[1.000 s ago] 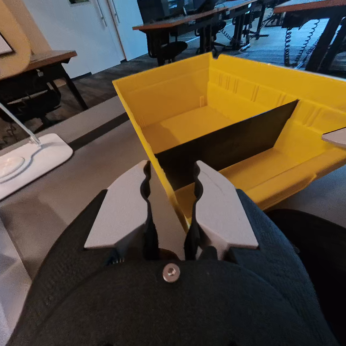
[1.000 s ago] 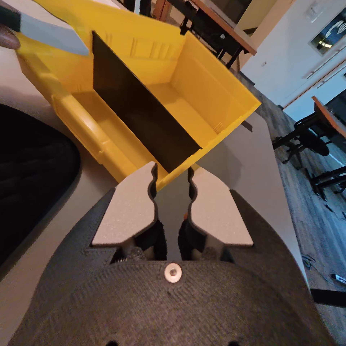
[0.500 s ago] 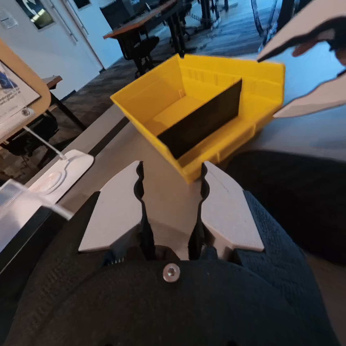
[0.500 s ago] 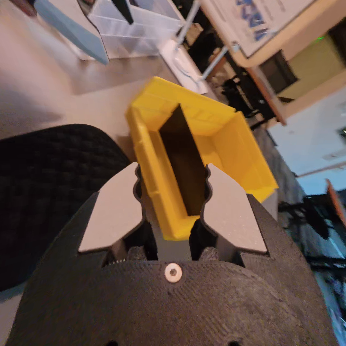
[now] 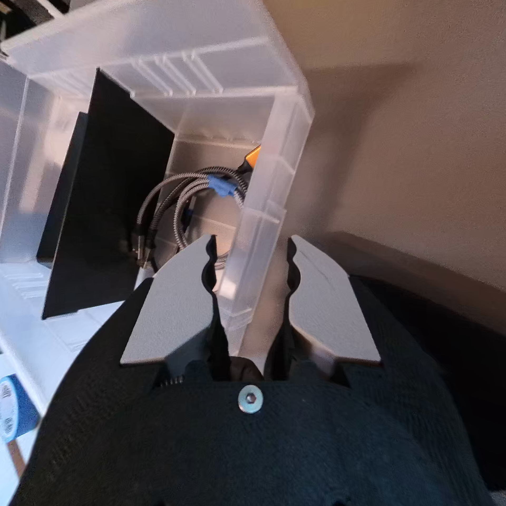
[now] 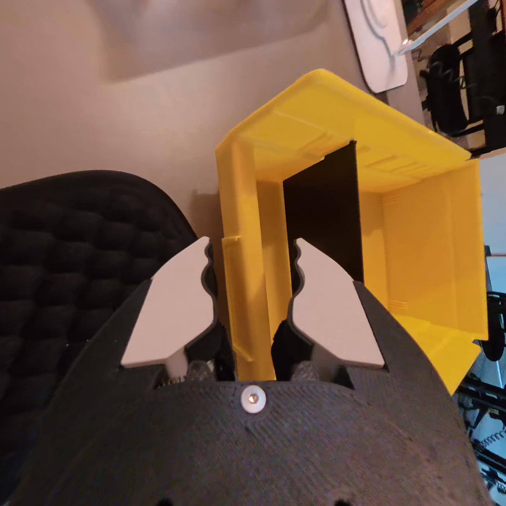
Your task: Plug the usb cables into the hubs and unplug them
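Note:
In the left wrist view a clear plastic bin (image 5: 273,175) with a black divider (image 5: 109,191) holds coiled grey braided usb cables (image 5: 175,197) bound with blue tape, and an orange part shows behind them. My left gripper (image 5: 250,246) is open and empty, with the bin's front wall between its fingers. In the right wrist view a yellow bin (image 6: 424,246) with a black divider (image 6: 323,213) looks empty. My right gripper (image 6: 252,246) is open and empty, with the yellow bin's front lip between its fingers. No hub is in view.
A black padded mat (image 6: 68,260) lies on the beige table (image 6: 109,109) left of the yellow bin and shows in the left wrist view (image 5: 451,342). A white lamp base (image 6: 377,46) sits at the table's far edge. A blue-labelled thing (image 5: 13,405) lies at lower left. Spacing between my two grippers at the tips: around 25 centimeters.
My left gripper swung away from the yellow bin to the clear bin with the cables. My right gripper moved in over the yellow bin's front lip. Both opened wider.

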The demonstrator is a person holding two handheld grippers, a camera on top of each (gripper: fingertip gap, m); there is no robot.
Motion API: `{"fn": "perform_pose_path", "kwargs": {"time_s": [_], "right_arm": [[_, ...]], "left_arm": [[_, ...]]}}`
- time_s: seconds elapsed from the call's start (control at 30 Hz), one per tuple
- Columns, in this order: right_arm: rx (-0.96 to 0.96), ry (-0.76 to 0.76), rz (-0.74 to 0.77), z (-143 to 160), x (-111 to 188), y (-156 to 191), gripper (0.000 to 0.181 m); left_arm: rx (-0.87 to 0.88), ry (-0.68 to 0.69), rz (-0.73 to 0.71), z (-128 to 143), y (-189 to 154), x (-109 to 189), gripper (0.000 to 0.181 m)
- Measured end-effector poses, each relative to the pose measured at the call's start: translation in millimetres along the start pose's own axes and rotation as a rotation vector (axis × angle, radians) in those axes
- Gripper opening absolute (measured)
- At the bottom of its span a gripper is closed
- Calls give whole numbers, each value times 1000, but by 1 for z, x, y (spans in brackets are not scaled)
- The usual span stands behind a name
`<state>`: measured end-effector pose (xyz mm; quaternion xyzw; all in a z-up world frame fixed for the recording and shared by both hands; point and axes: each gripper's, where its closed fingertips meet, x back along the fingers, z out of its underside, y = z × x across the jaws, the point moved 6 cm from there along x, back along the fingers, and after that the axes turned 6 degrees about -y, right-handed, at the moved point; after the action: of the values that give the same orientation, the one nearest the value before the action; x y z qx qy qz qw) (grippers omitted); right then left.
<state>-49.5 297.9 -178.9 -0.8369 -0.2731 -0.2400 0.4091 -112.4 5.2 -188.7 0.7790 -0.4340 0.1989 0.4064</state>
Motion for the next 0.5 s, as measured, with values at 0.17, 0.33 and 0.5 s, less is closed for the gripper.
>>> {"fn": "perform_pose_path", "kwargs": {"time_s": [0.17, 0.33, 0.5], "right_arm": [[17, 90, -31, 6, -11, 0, 43], [53, 107, -32, 10, -12, 1, 30], [44, 125, -26, 24, -2, -2, 31]], "left_arm": [[-72, 55, 61, 8, 3, -9, 36], [-61, 54, 54, 13, 5, -6, 35], [-55, 73, 32, 24, 10, 2, 36]]}}
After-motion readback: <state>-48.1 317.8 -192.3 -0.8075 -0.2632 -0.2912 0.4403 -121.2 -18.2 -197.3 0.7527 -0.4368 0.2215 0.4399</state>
